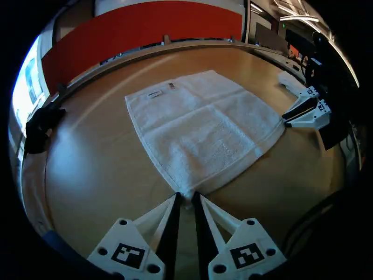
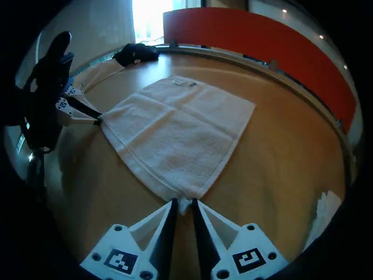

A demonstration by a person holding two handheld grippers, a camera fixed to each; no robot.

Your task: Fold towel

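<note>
– Jaws first: how do they stand on the left gripper [image 1: 186, 201]?
– Nearly together, nipping the near corner of the towel [image 1: 205, 123]. White cloth sits in the narrow gap between the two fingers [image 1: 171, 228].
– And the right gripper [image 2: 183, 206]?
– Much the same. In the right gripper view its jaws are closed on a towel corner, with the tip of the cloth pinched between them. In the left gripper view it sits at the towel's right-hand corner, low to the bench [image 1: 93, 158].
– So they hold neighbouring corners?
– Yes, the two ends of one edge.
– Where does the towel lie?
– Spread flat on the wooden bench, about the middle of it. Faint creases cross it and mark it into quarters. A small label [image 1: 156, 94] lies near its far edge.
– What else is on the bench?
– A dark object [image 1: 42, 123] at the rim, well apart from the towel. A second white cloth [image 1: 290, 81] lies just beyond the right gripper. A red panel [image 1: 140, 28] runs behind the bench.
</note>
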